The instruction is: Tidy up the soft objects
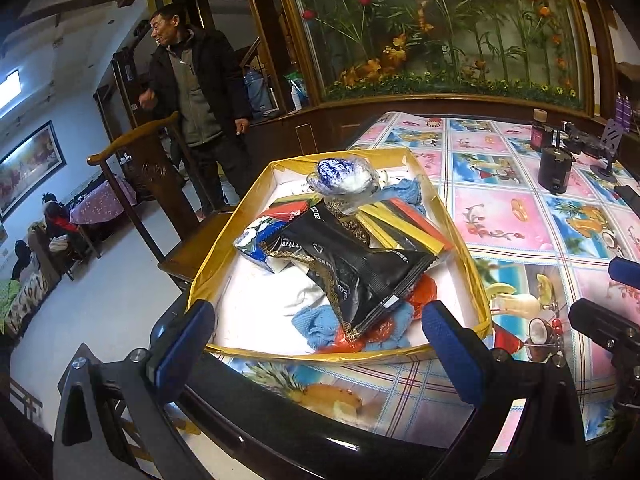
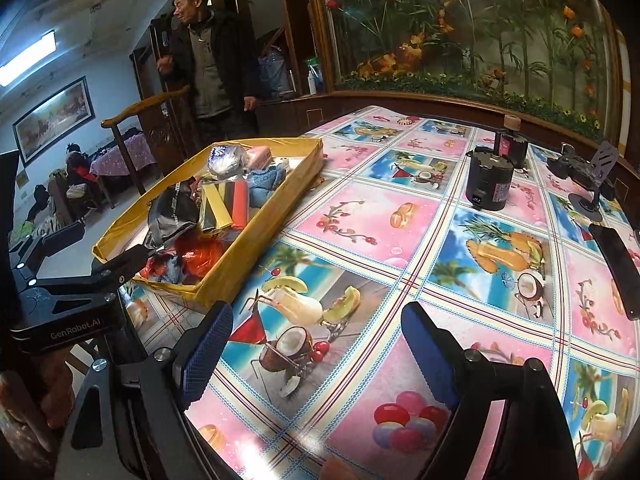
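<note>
Left tool (image 1: 320, 344) spread apart before yellow tray (image 1: 460, 240) of soft items, right tool (image 2: 316, 356) apart over tablecloth (image 2: 400, 216)

Ahead of the left gripper (image 1: 318, 330), fingers spread: yellow-rimmed tray (image 1: 464, 240), heaped. Black foil packet (image 1: 360, 268) tops the pile just beyond the fingertips; blue knit cloth (image 1: 316, 324) and orange bag (image 1: 424, 296) lie beneath it; blue-and-white bundle (image 1: 340, 174) at the far end. Near rim low, passable from above.

Ahead of the right gripper (image 2: 316, 350), fingers spread: bare tablecloth (image 2: 400, 216), open run forward. Obstacles: tray (image 2: 256, 236) to its left; black cylinder (image 2: 490, 180) far ahead-right; dark phone (image 2: 616, 268) at right; small stand (image 2: 596, 176) beyond.
</note>
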